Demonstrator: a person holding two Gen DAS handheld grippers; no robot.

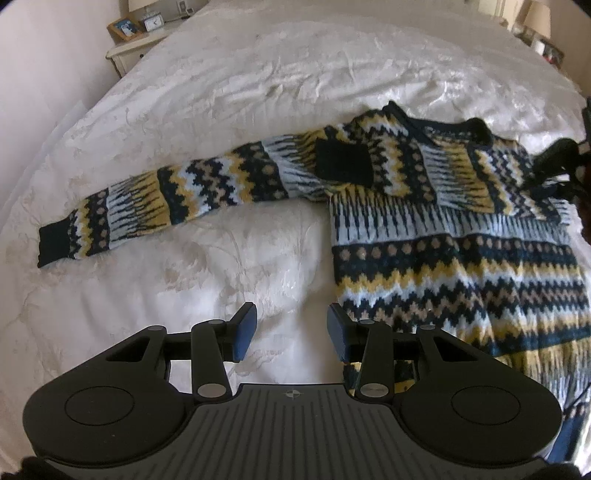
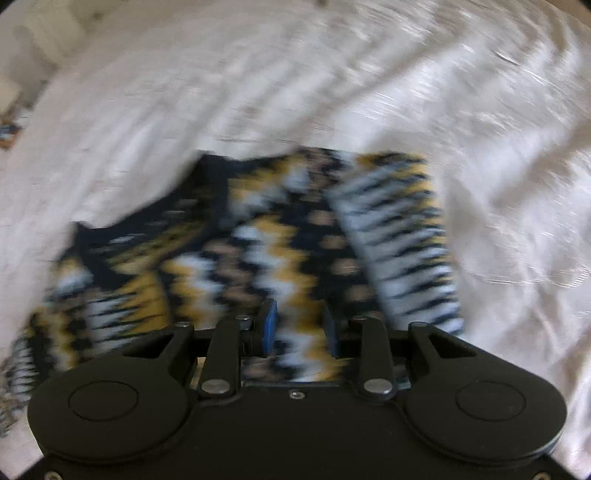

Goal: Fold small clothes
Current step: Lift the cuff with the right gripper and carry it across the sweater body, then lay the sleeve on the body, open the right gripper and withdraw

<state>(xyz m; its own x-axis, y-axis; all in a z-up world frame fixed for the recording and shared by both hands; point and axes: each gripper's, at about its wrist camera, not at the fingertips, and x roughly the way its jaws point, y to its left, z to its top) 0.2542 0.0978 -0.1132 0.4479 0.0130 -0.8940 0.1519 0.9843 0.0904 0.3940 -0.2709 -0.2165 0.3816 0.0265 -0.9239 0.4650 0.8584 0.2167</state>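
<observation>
I find no legible text, label, brand or number in either view. The small clock (image 1: 154,23) on the nightstand (image 1: 127,51) shows a dial, but its numerals are too small for me to read. The framed picture (image 1: 125,28) beside it carries no readable wording. The right wrist view is motion-blurred throughout.

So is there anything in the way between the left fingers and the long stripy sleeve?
Nothing visible is. The left gripper is open with only bare white bedspread between it and the stretched-out sleeve of the sweater. No other object lies on that patch.
</observation>
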